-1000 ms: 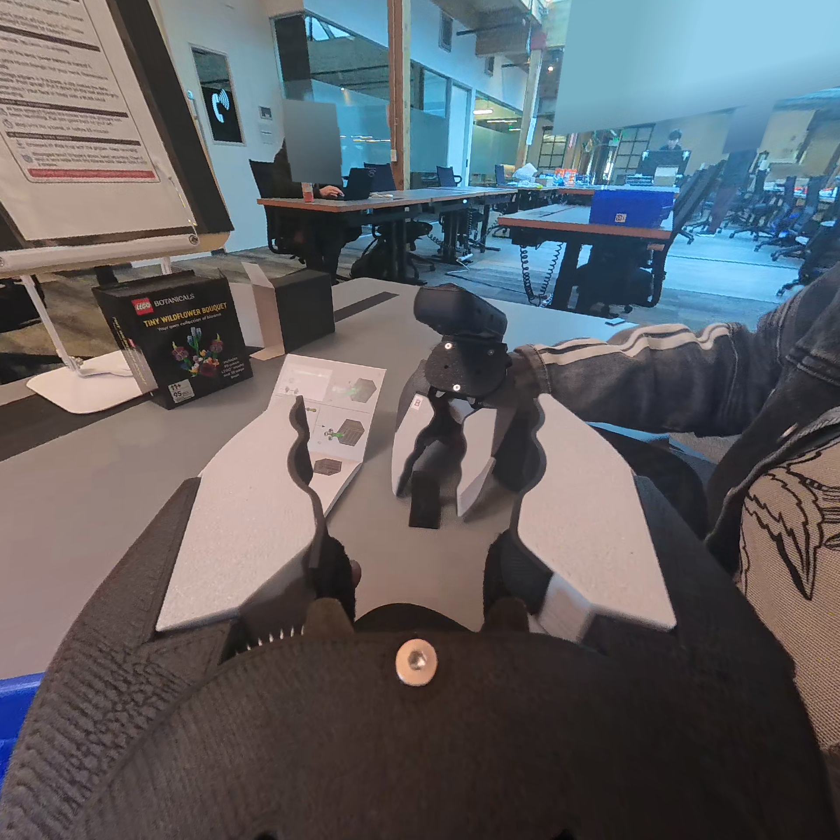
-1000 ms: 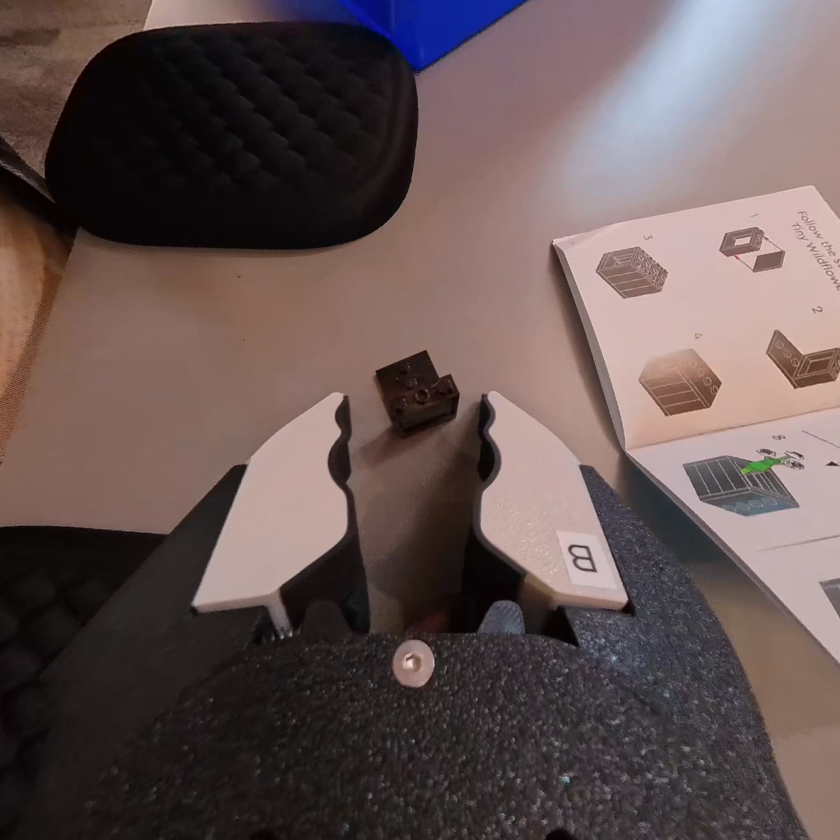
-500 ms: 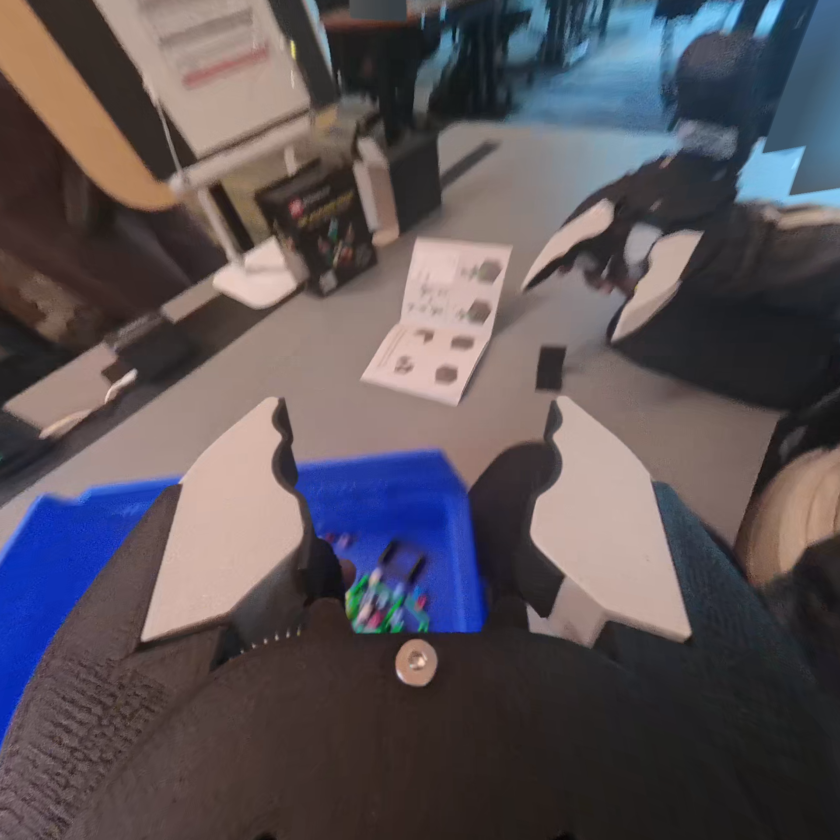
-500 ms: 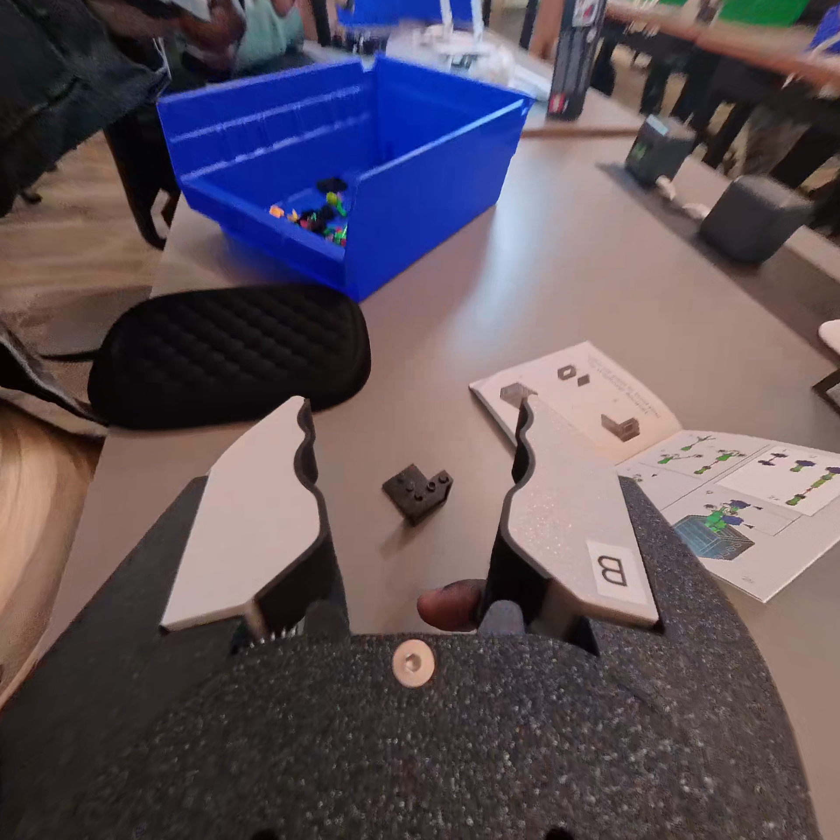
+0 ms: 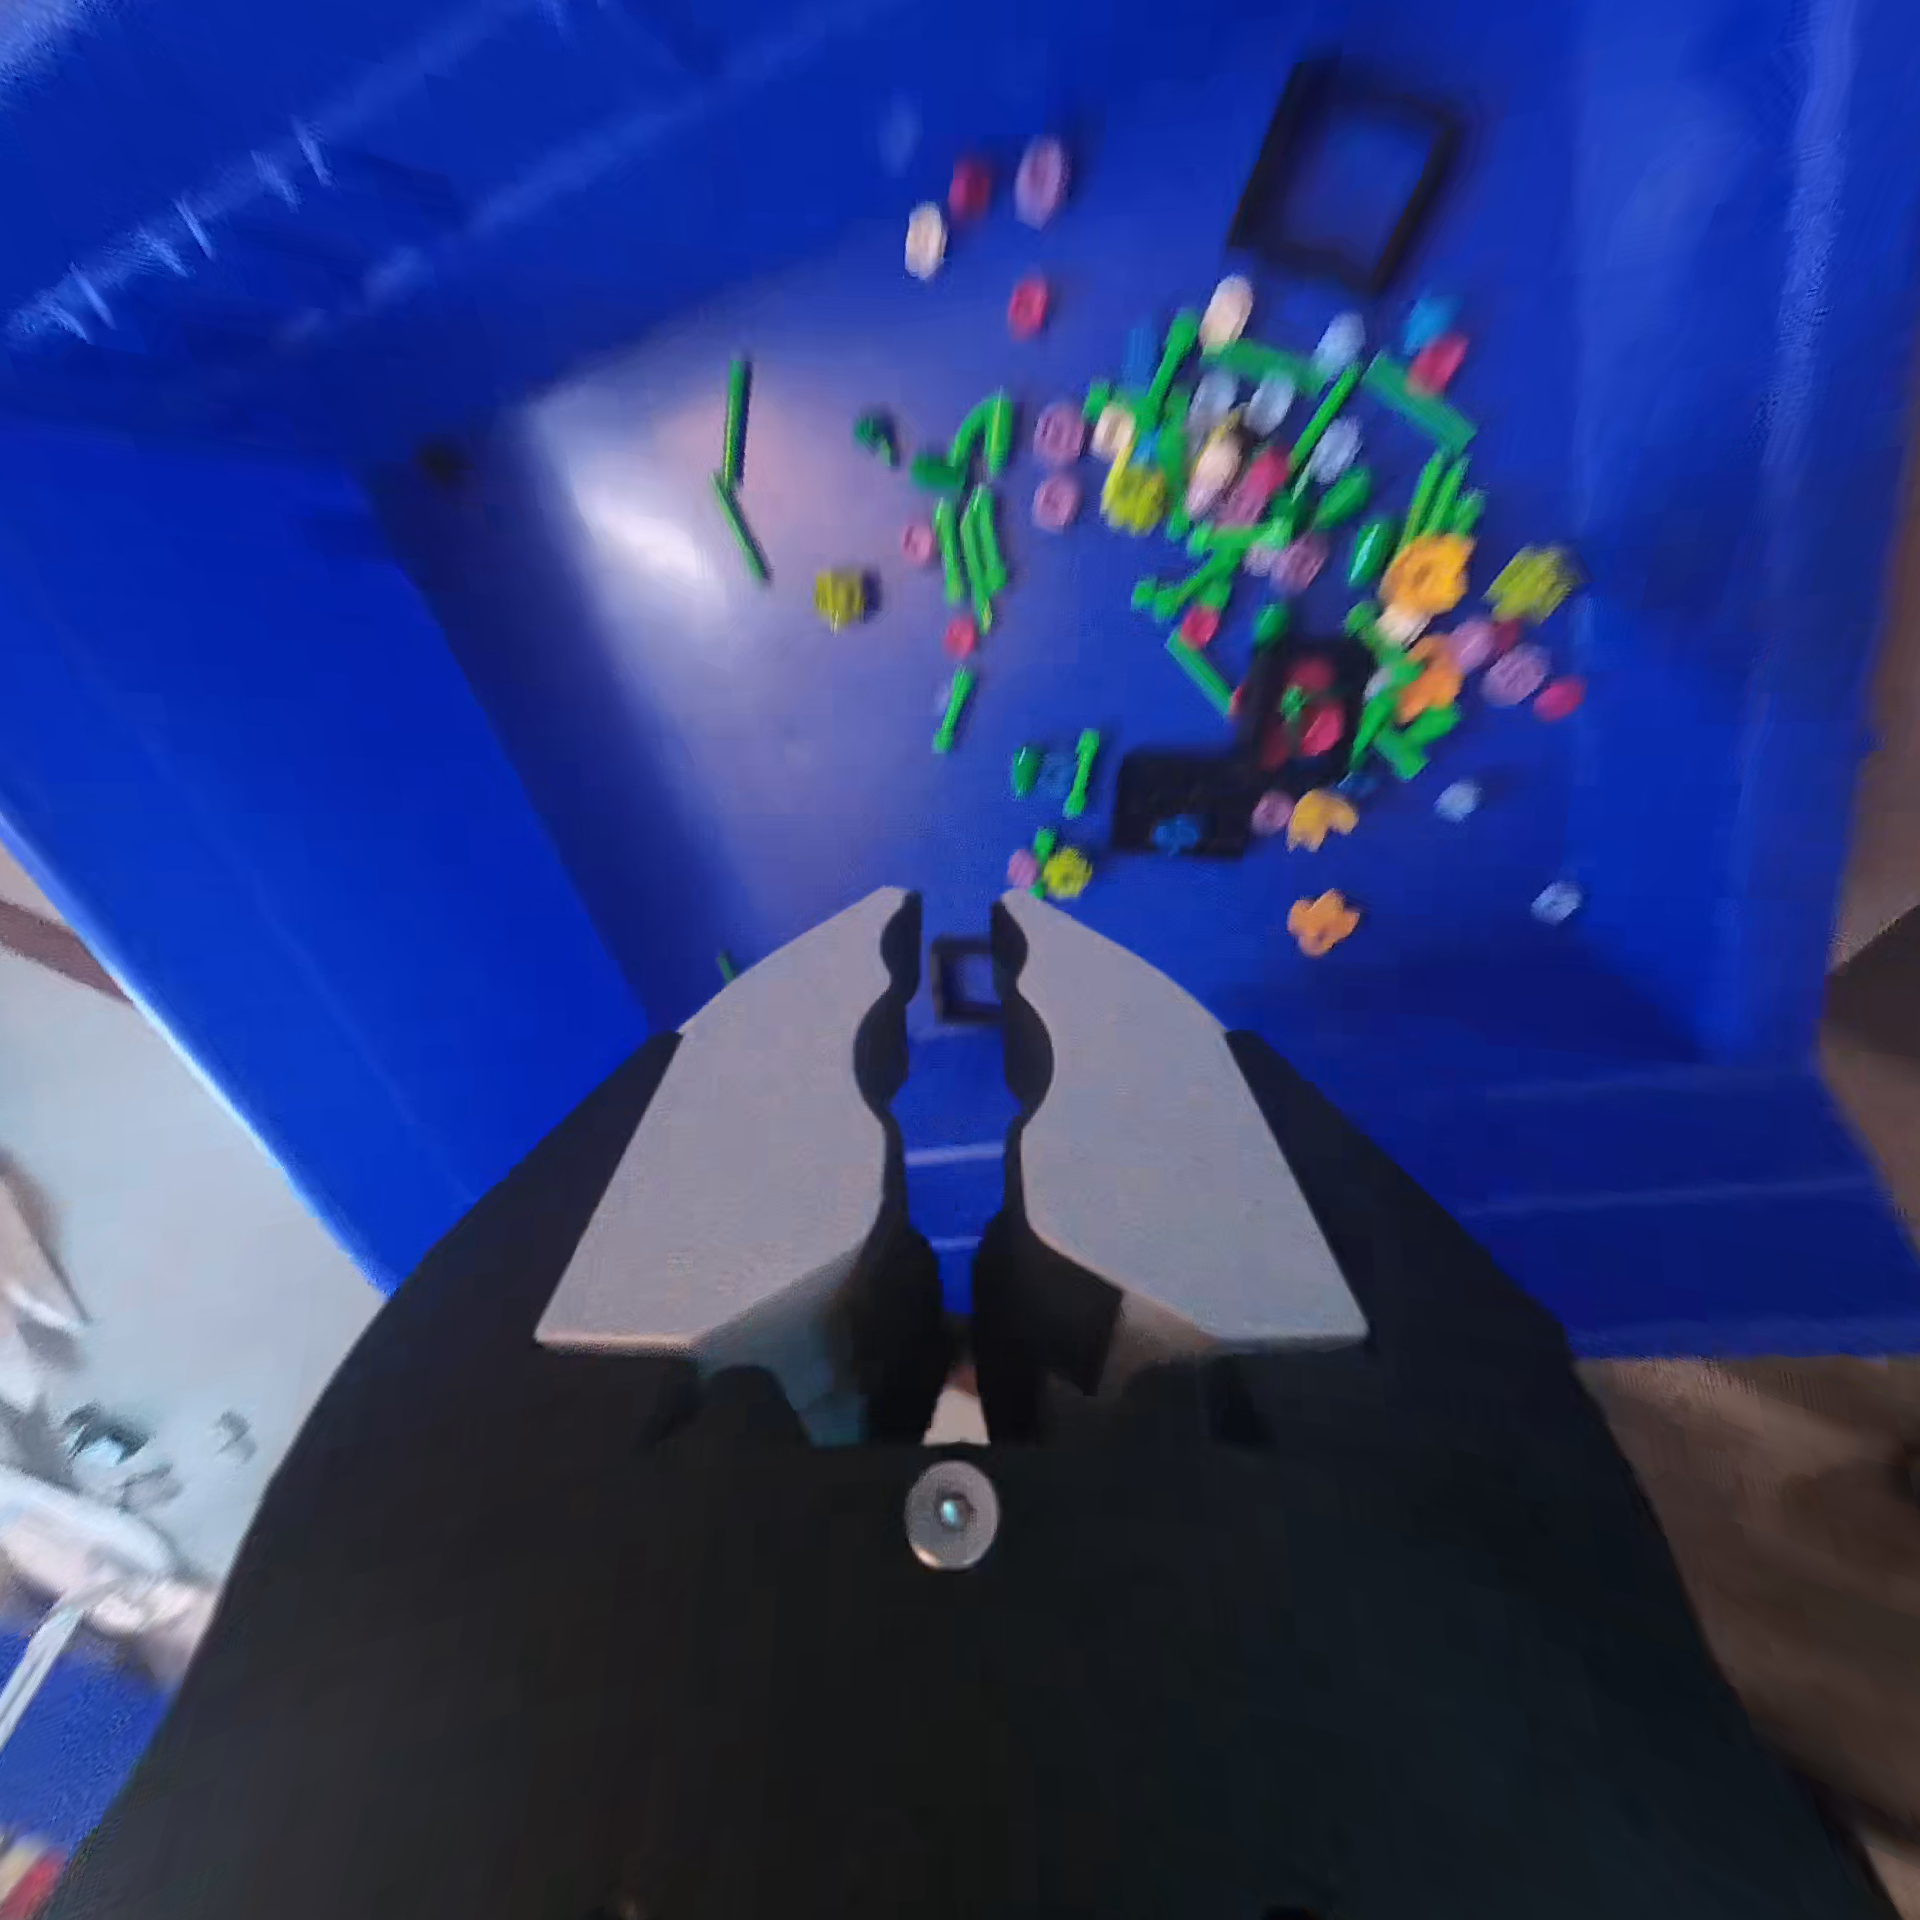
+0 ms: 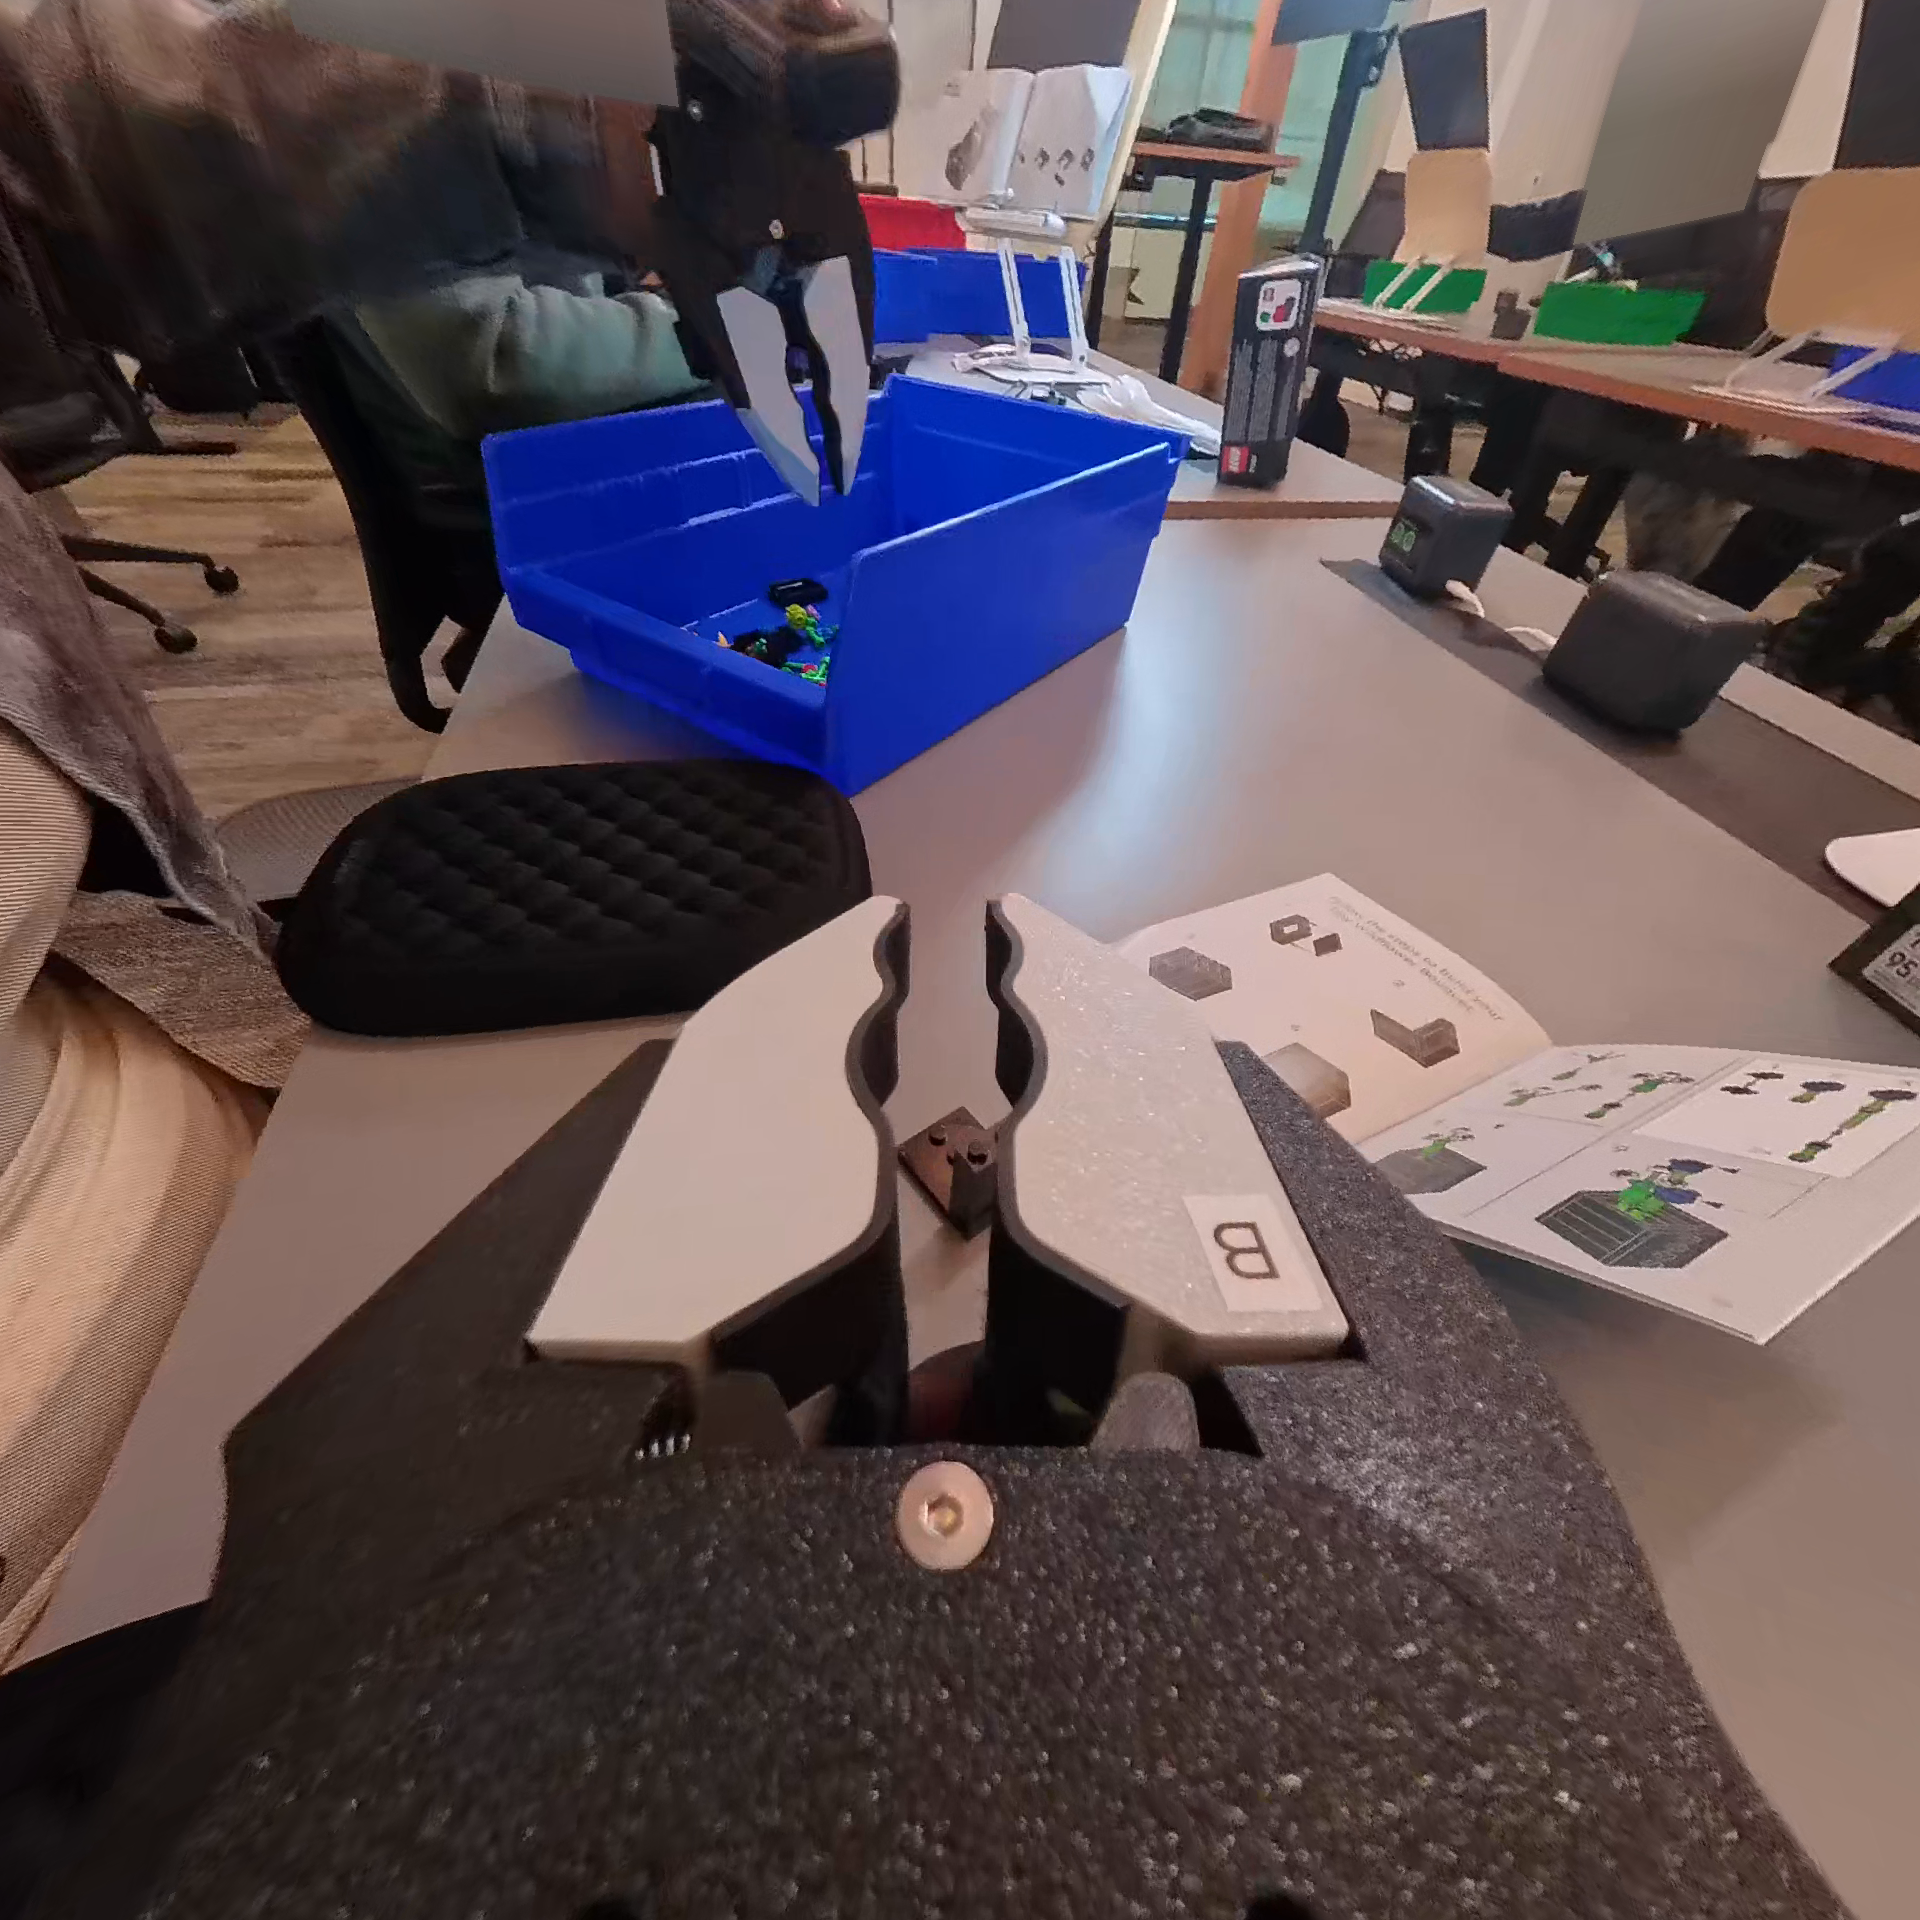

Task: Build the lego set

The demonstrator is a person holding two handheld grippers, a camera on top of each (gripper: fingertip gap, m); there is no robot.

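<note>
My left gripper (image 5: pixel 956 914) hangs over the blue bin (image 5: pixel 312 727), its fingers drawn almost together and holding nothing. Several loose green, pink, yellow and orange lego pieces (image 5: pixel 1247 520) lie on the bin floor. A small black square frame (image 5: pixel 964 982) lies just beyond the tips, and a larger black frame (image 5: pixel 1340 177) at the far end. In the right wrist view the left gripper (image 6: pixel 826 478) points down above the bin (image 6: pixel 987 582). My right gripper (image 6: pixel 948 914) is narrowed and empty, raised over a black L-shaped lego piece (image 6: pixel 945 1169) on the grey table.
An open instruction booklet (image 6: pixel 1455 1091) lies to the right of the right gripper. A black quilted pad (image 6: pixel 571 883) sits at the table's near left edge. A dark set box (image 6: pixel 1268 374) and grey cubes (image 6: pixel 1652 665) stand farther back. The grippers' ends are close to 35 centimeters from one another.
The left gripper swung from the table to over the bin, pointing down into it, and its fingers closed. The right gripper drew back and up from the black piece and its fingers narrowed.
</note>
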